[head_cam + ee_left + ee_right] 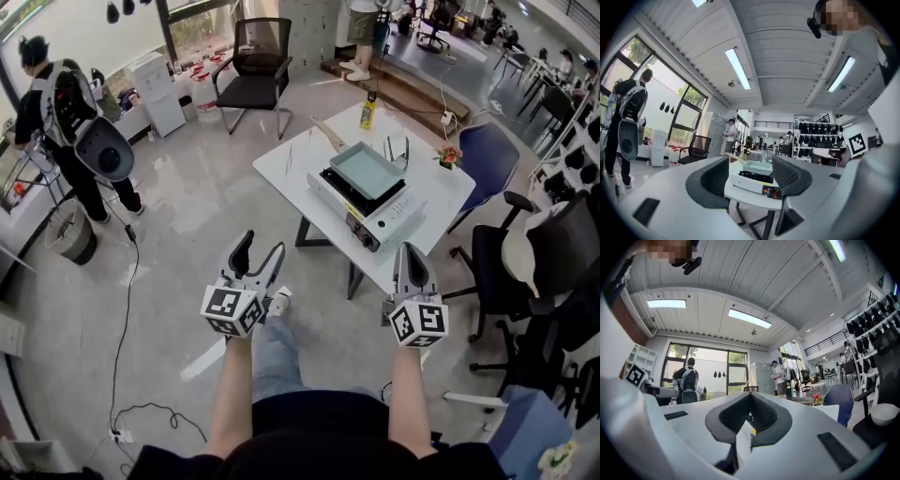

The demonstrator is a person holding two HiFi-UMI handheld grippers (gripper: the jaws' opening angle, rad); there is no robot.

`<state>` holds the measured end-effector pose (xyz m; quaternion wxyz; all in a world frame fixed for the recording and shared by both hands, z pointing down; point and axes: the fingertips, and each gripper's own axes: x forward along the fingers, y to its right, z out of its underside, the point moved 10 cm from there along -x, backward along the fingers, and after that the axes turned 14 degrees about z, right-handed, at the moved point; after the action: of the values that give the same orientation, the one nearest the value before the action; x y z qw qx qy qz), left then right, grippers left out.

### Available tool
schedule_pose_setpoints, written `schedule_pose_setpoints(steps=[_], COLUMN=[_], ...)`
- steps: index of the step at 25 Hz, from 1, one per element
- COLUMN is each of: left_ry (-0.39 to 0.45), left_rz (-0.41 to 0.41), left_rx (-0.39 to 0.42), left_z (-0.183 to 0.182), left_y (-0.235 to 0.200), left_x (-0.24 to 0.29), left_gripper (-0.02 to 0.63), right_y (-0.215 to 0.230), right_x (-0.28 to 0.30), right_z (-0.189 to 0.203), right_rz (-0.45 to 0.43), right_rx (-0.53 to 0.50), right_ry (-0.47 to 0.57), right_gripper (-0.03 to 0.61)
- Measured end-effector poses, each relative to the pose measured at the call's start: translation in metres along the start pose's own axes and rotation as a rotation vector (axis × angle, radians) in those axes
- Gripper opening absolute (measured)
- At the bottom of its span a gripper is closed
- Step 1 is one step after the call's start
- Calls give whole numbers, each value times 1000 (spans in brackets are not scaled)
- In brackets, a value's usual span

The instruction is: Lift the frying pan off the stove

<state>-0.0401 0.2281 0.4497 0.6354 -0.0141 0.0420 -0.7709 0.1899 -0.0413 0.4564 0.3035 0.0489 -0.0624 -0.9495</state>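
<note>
The square frying pan (364, 169) is sitting on the stove (375, 212) on the white desk (286, 164), well ahead of both tongs. The left tongs (260, 247) are hanging spread and empty; the right tongs (411, 251) are pressing together on nothing.

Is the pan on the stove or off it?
On. The frying pan sits flat on the stove, on the white table. Neither the left gripper nor the right gripper touches it.
</note>
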Motion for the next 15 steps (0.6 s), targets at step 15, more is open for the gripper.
schedule_pose_setpoints(steps=[15], left_ry=[-106], left_rz=[413], left_rx=[-28], left_z=[-31], left_y=[-227], left_x=[264], left_gripper=[288], right_y=[-34], right_x=[222], right_z=[-1], right_rz=[408], right_rx=[39], right_ry=[7], right_gripper=[3])
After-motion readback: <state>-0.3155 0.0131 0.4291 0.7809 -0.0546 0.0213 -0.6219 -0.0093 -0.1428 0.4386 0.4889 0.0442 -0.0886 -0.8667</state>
